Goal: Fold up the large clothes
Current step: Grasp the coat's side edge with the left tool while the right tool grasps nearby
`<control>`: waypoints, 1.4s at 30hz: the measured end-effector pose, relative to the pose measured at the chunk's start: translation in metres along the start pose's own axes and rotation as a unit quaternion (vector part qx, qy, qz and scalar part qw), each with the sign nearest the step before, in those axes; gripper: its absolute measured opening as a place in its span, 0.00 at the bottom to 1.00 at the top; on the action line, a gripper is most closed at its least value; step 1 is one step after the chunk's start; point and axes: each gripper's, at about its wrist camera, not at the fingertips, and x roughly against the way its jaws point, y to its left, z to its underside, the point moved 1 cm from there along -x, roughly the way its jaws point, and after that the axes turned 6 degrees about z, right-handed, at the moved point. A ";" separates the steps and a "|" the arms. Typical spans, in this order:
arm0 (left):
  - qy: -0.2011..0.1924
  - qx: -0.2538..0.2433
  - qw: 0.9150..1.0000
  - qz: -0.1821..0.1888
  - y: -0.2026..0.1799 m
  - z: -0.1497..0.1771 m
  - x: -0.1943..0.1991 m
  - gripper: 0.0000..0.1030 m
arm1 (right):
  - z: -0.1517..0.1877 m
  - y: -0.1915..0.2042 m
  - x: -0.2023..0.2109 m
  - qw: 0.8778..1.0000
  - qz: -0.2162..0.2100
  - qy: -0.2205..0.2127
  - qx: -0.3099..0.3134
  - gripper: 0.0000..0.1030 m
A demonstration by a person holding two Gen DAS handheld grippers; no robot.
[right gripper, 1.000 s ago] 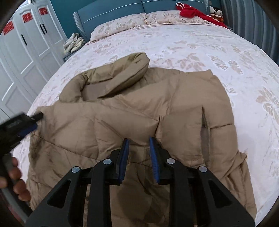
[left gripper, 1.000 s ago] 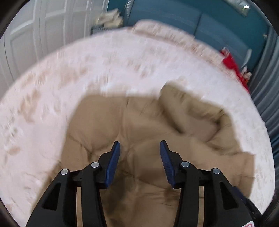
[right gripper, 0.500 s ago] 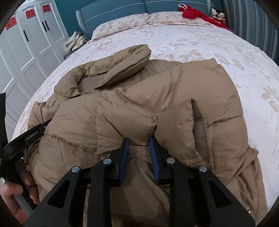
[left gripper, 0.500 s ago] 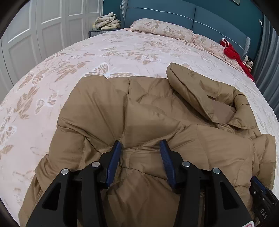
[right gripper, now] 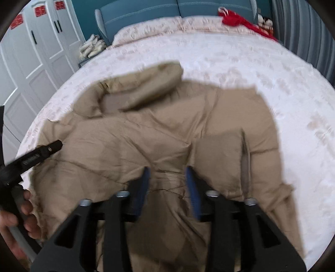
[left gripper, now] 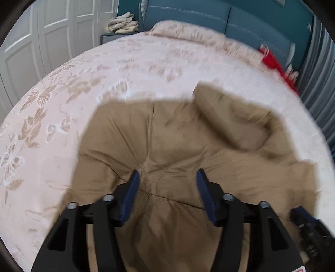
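A tan puffer jacket (left gripper: 178, 142) lies spread on the bed, its collar (left gripper: 230, 117) bunched at the far side. Just above its near hem, my left gripper (left gripper: 167, 177) has its jaws opening; the blue pads stand clear of the fabric beneath them. In the right wrist view the same jacket (right gripper: 167, 129) fills the middle. My right gripper (right gripper: 167, 173) is over a creased fold near the hem, jaws opening, pads off the cloth. The left gripper (right gripper: 41, 150) and the hand (right gripper: 18, 219) holding it show at the left edge. The right gripper (left gripper: 307, 226) shows at the lower right.
The bed's floral cover (left gripper: 125, 62) stretches far beyond the jacket to pillows and a blue headboard (left gripper: 209, 12). A red item (right gripper: 236, 18) lies by the pillows. White wardrobe doors (right gripper: 31, 62) stand left, with folded cloth (left gripper: 123, 23) on a nightstand and grey curtains (right gripper: 303, 31) right.
Both grippers' jaws have spread apart and let go of the folds they pinched. The jacket now lies flatter, and both views have pulled back slightly.
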 end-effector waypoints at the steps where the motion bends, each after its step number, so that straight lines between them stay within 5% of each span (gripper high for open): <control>1: -0.014 0.006 1.000 0.013 0.001 -0.006 0.010 0.69 | -0.006 0.000 0.015 1.000 -0.004 -0.020 0.001 0.58; 4: -0.052 0.029 0.997 0.053 0.001 -0.036 0.038 0.77 | -0.027 -0.003 0.034 0.999 -0.034 -0.040 -0.013 0.59; 8: -0.018 0.097 0.988 0.121 -0.001 -0.075 0.019 0.78 | -0.058 -0.021 0.020 0.988 -0.108 -0.021 -0.108 0.59; 12: 0.031 0.149 0.979 0.138 -0.001 -0.081 -0.022 0.78 | -0.075 -0.036 -0.012 0.974 -0.133 0.006 -0.186 0.59; 18: 0.096 0.177 0.972 0.120 -0.005 -0.063 -0.084 0.77 | -0.082 -0.029 -0.062 0.968 -0.134 0.049 -0.206 0.57; 20: 0.098 0.178 0.971 0.126 -0.008 -0.061 -0.093 0.75 | -0.087 -0.020 -0.074 0.969 -0.136 0.058 -0.198 0.44; 21: 0.098 0.176 0.971 0.131 -0.008 -0.061 -0.094 0.69 | -0.087 -0.017 -0.078 0.967 -0.144 0.065 -0.199 0.37; 22: 0.098 0.173 0.970 0.137 -0.010 -0.062 -0.095 0.62 | -0.089 -0.012 -0.086 0.962 -0.162 0.077 -0.204 0.17; 24: 0.104 0.160 0.967 0.166 -0.017 -0.064 -0.098 0.20 | -0.092 -0.011 -0.088 0.957 -0.183 0.079 -0.212 0.07; 25: 0.104 0.150 0.968 0.171 -0.020 -0.066 -0.097 0.14 | -0.094 -0.010 -0.084 0.956 -0.193 0.068 -0.212 0.05; 29: 0.066 0.104 0.979 0.165 -0.020 -0.068 -0.082 0.09 | -0.092 -0.016 -0.046 0.955 -0.224 -0.009 -0.194 0.03; 32: 0.091 0.084 0.983 0.133 -0.015 -0.050 -0.103 0.09 | -0.069 -0.020 -0.072 0.974 -0.151 0.033 -0.166 0.02; 38: 0.083 0.098 0.982 0.135 -0.005 -0.036 -0.108 0.13 | -0.058 -0.016 -0.088 0.981 -0.119 0.060 -0.139 0.02; 42: 0.078 0.078 0.985 0.131 -0.006 -0.036 -0.097 0.15 | -0.060 -0.028 -0.077 0.976 -0.138 0.061 -0.155 0.09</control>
